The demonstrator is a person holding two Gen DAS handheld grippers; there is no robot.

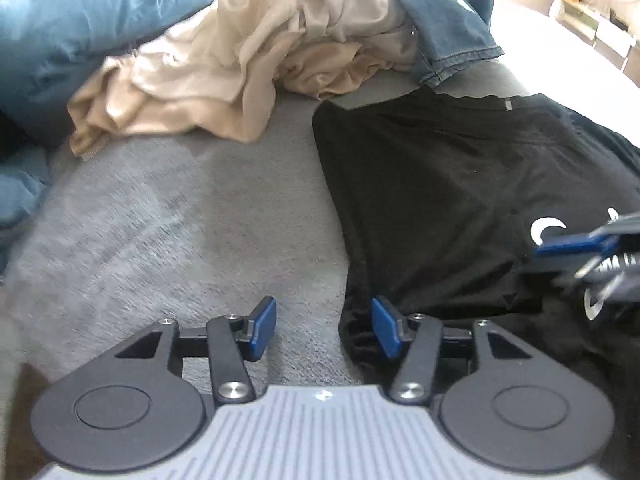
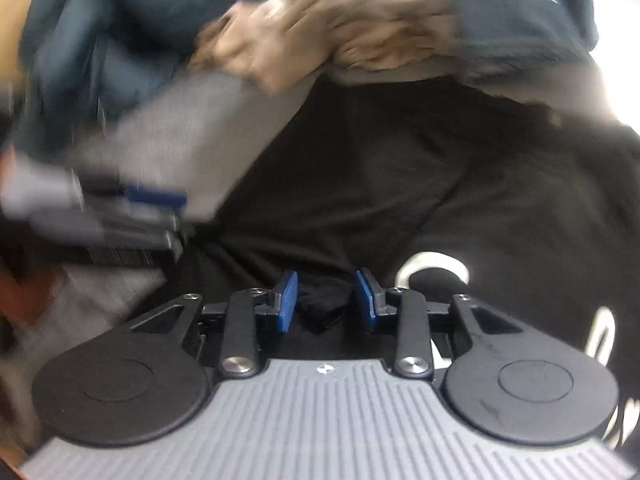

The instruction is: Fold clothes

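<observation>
Black cotton fills the right half of the left wrist view: a shirt [image 1: 432, 200] with white print lies spread flat on the grey bed [image 1: 192, 220], its left edge bunched into a small fold by the left gripper [image 1: 324, 330]. That gripper's blue pads stand apart; the right pad [image 1: 386, 326] touches the bunched edge, the left pad sits over bare bed, and nothing is pinched between them.

Behind the shirt a beige garment [image 1: 240, 64] lies crumpled in a heap, with jeans [image 1: 452, 36] draped just beside it and blue bedding [image 1: 80, 28] at the far left.

From the right wrist view (blurred throughout) the right gripper [image 2: 326, 306] hangs over the shirt [image 2: 400, 184] with its jaws parted. A dark ridge of fabric rises between the pads, which do not seem to press on it. White print [image 2: 436, 266] shows just to its right.
</observation>
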